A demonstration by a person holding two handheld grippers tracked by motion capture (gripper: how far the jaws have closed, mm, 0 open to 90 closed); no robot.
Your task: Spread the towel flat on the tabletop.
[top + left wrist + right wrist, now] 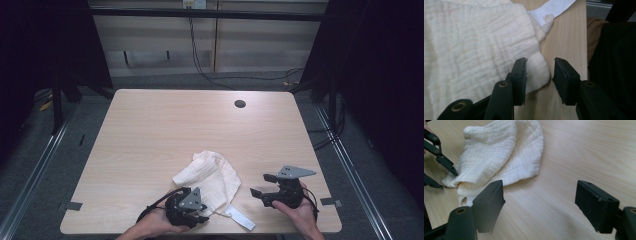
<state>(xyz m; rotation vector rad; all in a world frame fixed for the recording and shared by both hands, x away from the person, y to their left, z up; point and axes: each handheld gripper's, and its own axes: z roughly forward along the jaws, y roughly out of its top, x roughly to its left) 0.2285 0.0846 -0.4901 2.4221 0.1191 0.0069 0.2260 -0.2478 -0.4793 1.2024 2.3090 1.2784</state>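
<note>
Left tool [200,214] held at near edge of worktop [150,125], jaws apart, bracketing folded corner of cloth [210,175], not yet clenched. Cloth seen crumpled near front centre, white tag [242,218] trailing toward edge. Judged light, soft, limp; best pinched at corner or hem. Long axis judged diagonal, near-right to far-left. Right tool [261,186] held beside cloth, jaws spread wide, nothing gripped.

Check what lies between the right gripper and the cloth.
Bare tabletop separates the open right gripper from the cloth, clearest in the right gripper view.
</note>
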